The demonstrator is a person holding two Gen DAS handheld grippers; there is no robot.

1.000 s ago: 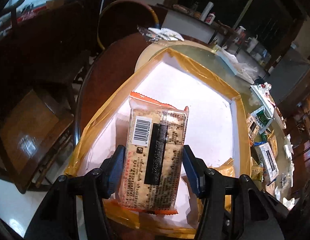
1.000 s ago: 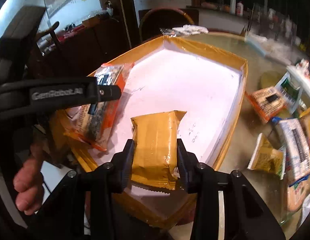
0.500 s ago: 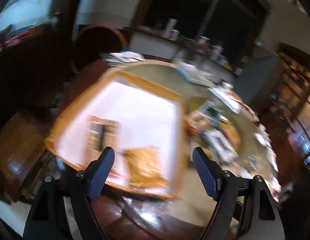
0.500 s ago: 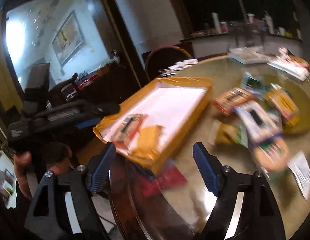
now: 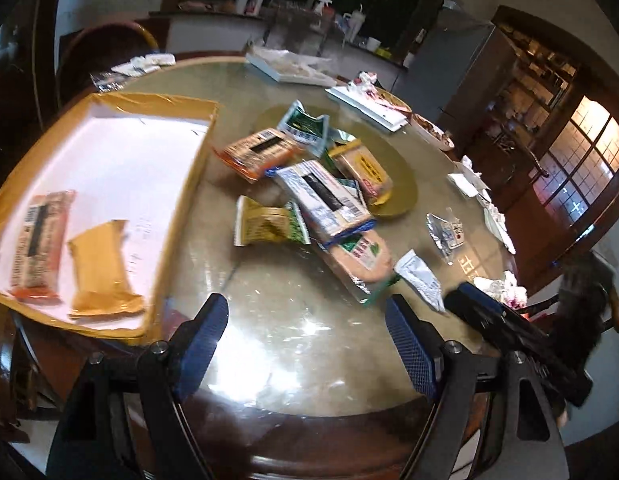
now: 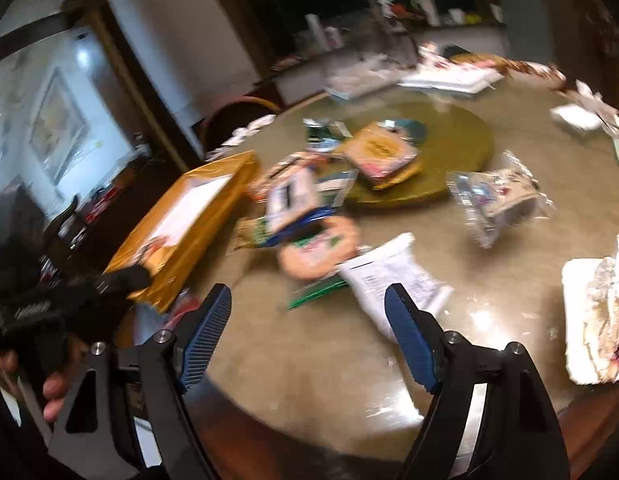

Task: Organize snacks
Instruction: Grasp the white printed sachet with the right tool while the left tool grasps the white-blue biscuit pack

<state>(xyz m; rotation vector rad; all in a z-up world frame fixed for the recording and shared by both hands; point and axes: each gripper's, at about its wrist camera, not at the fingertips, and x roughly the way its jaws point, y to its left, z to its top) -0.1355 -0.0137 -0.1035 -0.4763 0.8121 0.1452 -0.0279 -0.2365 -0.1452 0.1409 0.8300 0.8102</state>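
A big round table (image 5: 293, 344) with a shiny glass top and dark wooden edge fills the room. Behind it stands a curved-back chair (image 5: 105, 46) and a long counter (image 5: 213, 28) with bottles. At the right is a door with lit panes (image 5: 585, 160). A framed picture (image 6: 57, 128), somewhat blurred, hangs on the pale wall (image 6: 181, 40).

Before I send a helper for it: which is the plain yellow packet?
Find the shallow yellow-edged tray at the table's left edge. Two packets lie inside at its near end; take the plain yellow packet, beside the orange packet that shows a barcode label.
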